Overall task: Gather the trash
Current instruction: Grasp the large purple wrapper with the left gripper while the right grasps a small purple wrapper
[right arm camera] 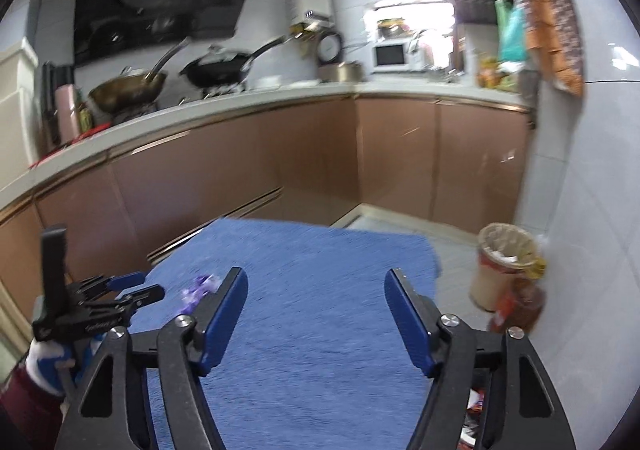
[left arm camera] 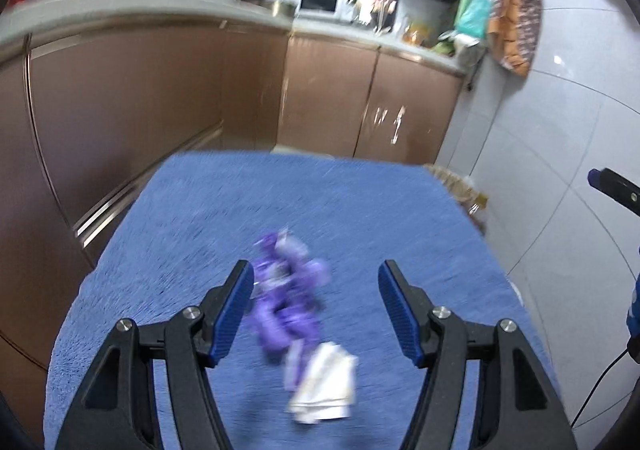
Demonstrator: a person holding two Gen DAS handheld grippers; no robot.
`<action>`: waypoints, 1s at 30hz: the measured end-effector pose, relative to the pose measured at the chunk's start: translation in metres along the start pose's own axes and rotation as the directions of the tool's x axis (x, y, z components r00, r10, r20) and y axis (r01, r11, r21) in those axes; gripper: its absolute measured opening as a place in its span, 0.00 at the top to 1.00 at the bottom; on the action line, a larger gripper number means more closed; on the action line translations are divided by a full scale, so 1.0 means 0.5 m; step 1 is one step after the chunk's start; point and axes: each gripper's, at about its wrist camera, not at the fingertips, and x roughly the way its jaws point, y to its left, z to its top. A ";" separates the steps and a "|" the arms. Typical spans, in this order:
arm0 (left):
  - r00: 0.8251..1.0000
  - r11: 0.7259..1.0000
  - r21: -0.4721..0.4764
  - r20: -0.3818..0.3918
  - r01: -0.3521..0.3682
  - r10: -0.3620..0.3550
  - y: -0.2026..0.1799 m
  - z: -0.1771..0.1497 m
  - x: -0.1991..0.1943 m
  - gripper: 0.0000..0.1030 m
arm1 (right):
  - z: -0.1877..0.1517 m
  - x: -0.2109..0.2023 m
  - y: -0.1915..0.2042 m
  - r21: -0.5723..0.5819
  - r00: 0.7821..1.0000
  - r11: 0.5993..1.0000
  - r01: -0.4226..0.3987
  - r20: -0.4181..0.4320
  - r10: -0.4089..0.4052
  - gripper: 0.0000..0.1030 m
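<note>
A crumpled purple wrapper (left arm camera: 286,298) lies on the blue towel-covered table (left arm camera: 360,202), with a crumpled white paper (left arm camera: 326,386) just in front of it. My left gripper (left arm camera: 316,278) is open, hovering above the table with the purple wrapper between its fingers, nearer the left finger (left arm camera: 236,302). My right gripper (right arm camera: 316,286) is open and empty over the table's middle. In the right wrist view the left gripper (right arm camera: 136,290) shows at the left, next to the purple wrapper (right arm camera: 198,292). A waste bin (right arm camera: 506,266) stands on the floor to the right of the table.
Brown kitchen cabinets (right arm camera: 240,166) run behind the table, with woks (right arm camera: 128,88) and a microwave (right arm camera: 394,56) on the counter. A bottle (right arm camera: 520,306) stands by the bin against the white tiled wall (right arm camera: 592,210). More litter lies on the floor at lower right (right arm camera: 474,406).
</note>
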 end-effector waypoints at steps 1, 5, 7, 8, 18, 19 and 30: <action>1.000 1.000 -0.007 -0.019 0.010 -0.010 0.020 -0.002 0.013 0.39 | -0.002 0.018 0.014 -0.008 1.000 1.000 -0.020 -0.017 0.020 0.38; 0.994 0.998 -0.022 -0.096 0.055 -0.057 0.090 -0.005 0.081 0.39 | -0.014 0.098 0.059 -0.026 0.990 0.993 -0.112 -0.093 0.109 0.43; 0.988 0.996 -0.021 -0.126 0.086 -0.088 0.108 -0.008 0.112 0.39 | -0.023 0.134 0.081 -0.033 0.981 0.988 -0.150 -0.129 0.145 0.46; 0.985 0.995 -0.019 -0.141 0.100 -0.102 0.110 -0.008 0.131 0.39 | -0.027 0.157 0.092 -0.035 0.975 0.985 -0.170 -0.151 0.163 0.47; 0.957 0.981 -0.046 -0.213 0.190 -0.195 0.145 -0.012 0.248 0.53 | -0.080 0.296 0.139 -0.050 0.922 0.963 -0.266 -0.306 0.238 0.50; 0.952 0.977 -0.062 -0.218 0.204 -0.213 0.150 -0.013 0.257 0.58 | -0.083 0.304 0.138 -0.048 0.917 0.961 -0.271 -0.316 0.243 0.50; 0.945 0.959 -0.137 -0.180 0.249 -0.271 0.193 -0.032 0.257 0.67 | -0.125 0.416 0.167 0.019 0.848 0.932 -0.363 -0.407 0.338 0.50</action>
